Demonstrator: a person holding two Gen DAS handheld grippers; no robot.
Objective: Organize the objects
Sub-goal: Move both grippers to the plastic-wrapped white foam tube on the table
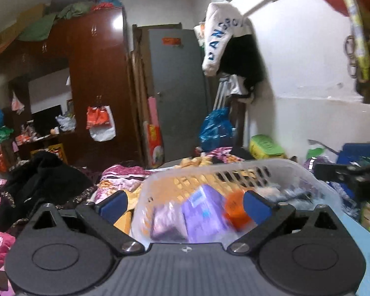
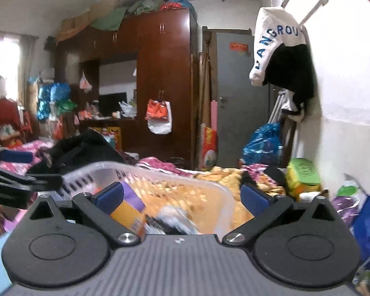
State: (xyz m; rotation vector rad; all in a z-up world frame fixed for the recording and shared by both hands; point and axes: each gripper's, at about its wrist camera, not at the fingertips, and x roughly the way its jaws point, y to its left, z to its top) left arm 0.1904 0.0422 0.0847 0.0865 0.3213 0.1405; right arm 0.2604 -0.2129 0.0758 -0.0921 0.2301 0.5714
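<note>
Both grippers are wide open and hold nothing. The left gripper (image 1: 185, 203) points at the basket (image 1: 271, 170), which sits right in front of it on a bed full of cloth. Its left pad (image 1: 116, 203) is outside the basket's left wall; its right pad (image 1: 255, 203) is over the inside.

In the basket, seen from the left cam: a purple pack (image 1: 202, 214) at 12 o'clock, a small purple pouch (image 1: 165, 222) at 11 o'clock, an orange thing (image 1: 235, 209) at 1 o'clock. All are blurry, so I can't tell what they are.

The right gripper (image 2: 181, 198) faces the same basket (image 2: 160, 175) from the other side. A box (image 2: 128, 209) with a purple top and orange side lies by its left pad (image 2: 111, 197), w/ a blurry dark thing (image 2: 175, 222) at 12 o'clock. The right pad (image 2: 255, 201) is out past the basket's rim. The other gripper's black frame (image 2: 17, 182) shows at 9 o'clock.

Step, my guess: things are already in the basket, so it's the sort-or-carry part. Can't tell if a thing just went in or is about to come out.

Next move needs: pick one thing, get both pads on either side of it, then close. Or grab the basket rim from both ends to lift it.
</note>
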